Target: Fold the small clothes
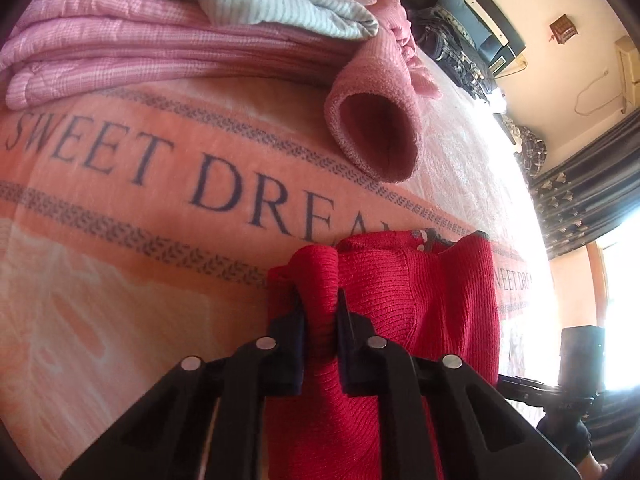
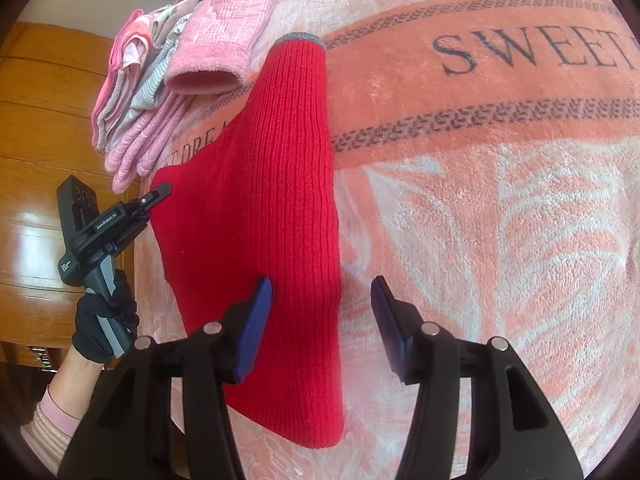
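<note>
A small red ribbed knit garment (image 2: 264,208) with a grey cuff (image 2: 301,38) lies on a peach blanket (image 2: 480,240) printed "SWEET DREAMS". My left gripper (image 1: 320,304) is shut on a bunched fold of the red knit (image 1: 420,300) at its left edge; the same gripper (image 2: 154,196) shows at the garment's left corner in the right wrist view. My right gripper (image 2: 322,320) hovers open over the garment's near right edge, its left pad above the knit and its right pad above the blanket, with nothing held.
A stack of folded pink and grey clothes (image 2: 160,92) sits beyond the garment, topped by a pink fleece sleeve (image 1: 376,136) with an open cuff. A gloved hand (image 2: 100,332) holds the left gripper's handle. A wooden floor (image 2: 36,200) lies past the bed edge.
</note>
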`<state>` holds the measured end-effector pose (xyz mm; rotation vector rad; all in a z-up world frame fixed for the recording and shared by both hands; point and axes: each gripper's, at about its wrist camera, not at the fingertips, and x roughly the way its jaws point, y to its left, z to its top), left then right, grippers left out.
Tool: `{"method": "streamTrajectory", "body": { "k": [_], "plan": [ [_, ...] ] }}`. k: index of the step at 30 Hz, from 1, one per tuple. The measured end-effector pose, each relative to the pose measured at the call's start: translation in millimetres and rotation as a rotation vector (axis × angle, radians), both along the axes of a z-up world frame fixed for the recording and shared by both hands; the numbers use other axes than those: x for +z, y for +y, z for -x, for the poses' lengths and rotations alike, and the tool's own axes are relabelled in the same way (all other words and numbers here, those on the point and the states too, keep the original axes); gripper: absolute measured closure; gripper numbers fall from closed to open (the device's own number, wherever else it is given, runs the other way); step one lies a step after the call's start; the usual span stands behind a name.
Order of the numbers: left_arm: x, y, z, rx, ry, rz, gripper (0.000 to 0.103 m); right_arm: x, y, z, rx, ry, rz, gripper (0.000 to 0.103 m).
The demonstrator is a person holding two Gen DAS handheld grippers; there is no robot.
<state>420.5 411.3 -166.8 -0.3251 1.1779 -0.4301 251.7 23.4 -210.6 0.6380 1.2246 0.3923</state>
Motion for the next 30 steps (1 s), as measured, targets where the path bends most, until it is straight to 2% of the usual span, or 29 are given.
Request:
{"method": "streamTrajectory", "body": {
  "k": [2,5,8,9,12,13,14,17,20,25,27,30],
  "plan": [
    [7.7,11.2,6.9,0.066,-0.038,-0.002,0.094,2.0,0.1,0.2,0.004,-0.004,0.006,0.051],
    [-2.2,32.7,12.3,0.166,-0.025,0.008,0.094,3.3,2.7,-2.1,0.012,-0.006,0.01,0.048],
    [-17.8,32.1,8.8,0.164,0.014,0.032,0.093,4.8,6.8,-5.9,0.016,-0.009,0.027,0.047],
    [-18.8,31.4,7.6,0.164,0.014,0.046,0.093,5.6,7.2,-6.7,0.033,0.031,0.05,0.047],
    [-15.8,33.7,5.7,0.182,0.025,0.09,0.084,10.0,6.5,-4.7,0.031,0.03,0.06,0.046],
    [-12.3,35.8,7.8,0.186,0.026,0.094,0.077,13.1,6.6,-1.7,0.035,0.023,0.059,0.046],
    [-7.9,38.1,11.7,0.183,0.027,0.089,0.065,16.6,7.1,2.5,0.042,0.017,0.06,0.046],
    [2.2,41.1,33.8,0.153,0.056,0.062,0.057,22.9,11.2,21.1,0.065,0.014,0.069,0.039],
    [3.5,39.5,61.9,0.128,0.104,0.056,0.053,17.7,17.6,39.7,0.083,0.031,0.082,0.039],
    [-5.7,28.5,105.9,0.152,0.193,0.128,0.053,3.8,23.0,54.7,0.066,0.062,0.049,0.039],
    [-10.1,17.7,115.9,0.132,0.206,0.124,0.053,0.2,24.9,55.3,0.064,0.07,0.044,0.039],
    [-18.9,4.1,116.9,0.109,0.206,0.074,0.053,-0.7,28.9,54.1,0.069,0.07,0.05,0.039]
  ]
}}
